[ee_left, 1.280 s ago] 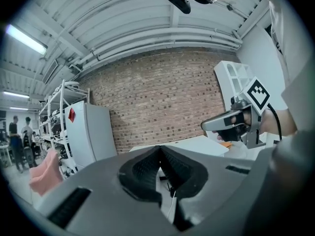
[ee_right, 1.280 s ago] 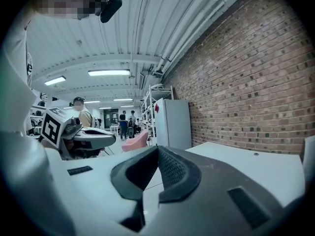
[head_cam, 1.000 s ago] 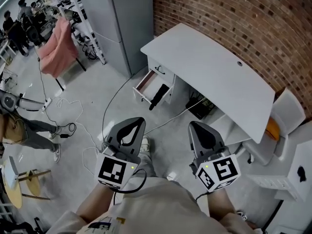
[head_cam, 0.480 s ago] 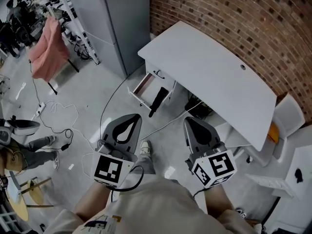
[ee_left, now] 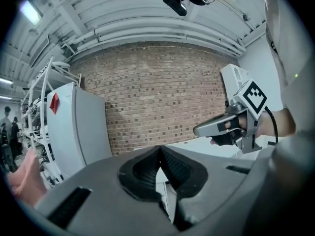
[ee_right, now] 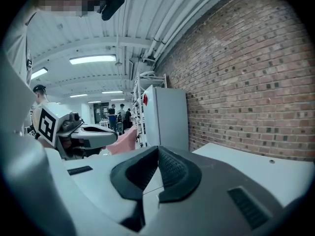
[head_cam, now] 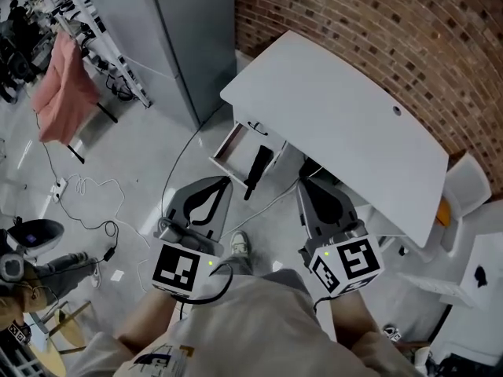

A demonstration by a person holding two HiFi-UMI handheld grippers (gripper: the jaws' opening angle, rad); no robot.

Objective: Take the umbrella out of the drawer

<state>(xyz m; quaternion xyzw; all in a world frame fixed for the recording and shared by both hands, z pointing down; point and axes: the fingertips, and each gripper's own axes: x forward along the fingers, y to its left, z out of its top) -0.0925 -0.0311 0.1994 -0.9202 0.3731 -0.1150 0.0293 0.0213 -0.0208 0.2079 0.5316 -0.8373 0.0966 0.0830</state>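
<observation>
A black folded umbrella [head_cam: 257,167] sticks out of the open white drawer [head_cam: 227,143] at the left end of the white desk [head_cam: 338,116]. My left gripper [head_cam: 226,181] is held level in front of the drawer, short of it, jaws shut and empty; in the left gripper view its tips [ee_left: 159,147] meet. To the right of the umbrella my right gripper [head_cam: 305,184] points at the desk's front edge, its jaws also together with nothing in them [ee_right: 158,148]. Neither gripper touches the umbrella.
A tall grey cabinet [head_cam: 181,38] stands left of the desk against the brick wall [head_cam: 377,22]. Cables [head_cam: 86,191] lie on the floor at left, near a rack with pink cloth [head_cam: 55,85]. A white chair [head_cam: 468,187] stands at the desk's right end.
Both grippers have moved forward toward the desk together, still shut. The drawer and umbrella now lie much closer to their tips.
</observation>
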